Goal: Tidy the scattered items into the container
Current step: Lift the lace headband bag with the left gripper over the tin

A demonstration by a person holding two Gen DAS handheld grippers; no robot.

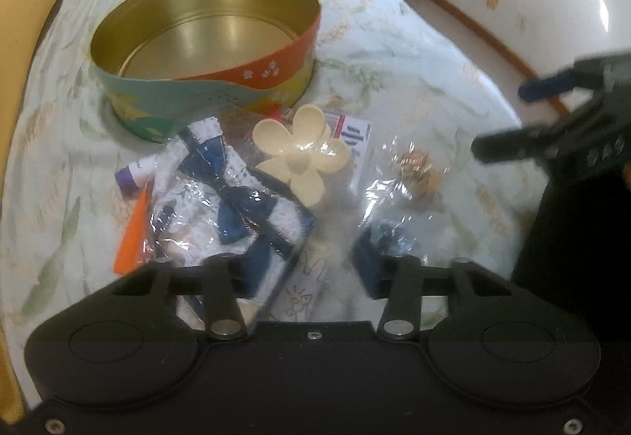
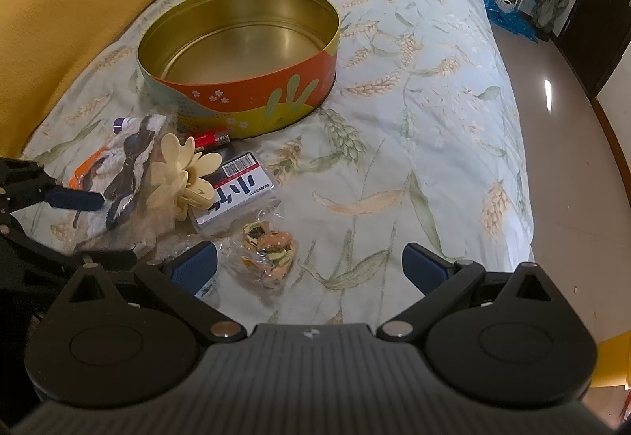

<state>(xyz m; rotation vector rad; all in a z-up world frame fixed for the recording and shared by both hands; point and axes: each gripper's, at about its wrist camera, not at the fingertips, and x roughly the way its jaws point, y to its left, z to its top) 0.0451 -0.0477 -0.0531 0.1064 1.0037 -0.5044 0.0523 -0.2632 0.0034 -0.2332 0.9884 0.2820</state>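
Round gold-lined tin (image 2: 240,52) with orange-green floral wall sits empty on leaf-print bedspread (image 2: 414,143). Barcoded card packet (image 2: 236,190), print unreadable, lies beside cream flower hair clip (image 2: 185,174). Left gripper (image 1: 303,265) fingers part-closed around bagged blue-white bow (image 1: 232,198), grip unclear. Right gripper (image 2: 311,269) fingers apart, nothing between.

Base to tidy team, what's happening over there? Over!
Left hand-held gripper around bow packet, grip unclear. Right hand-held gripper open, empty. Tin empty, nothing blocking it.
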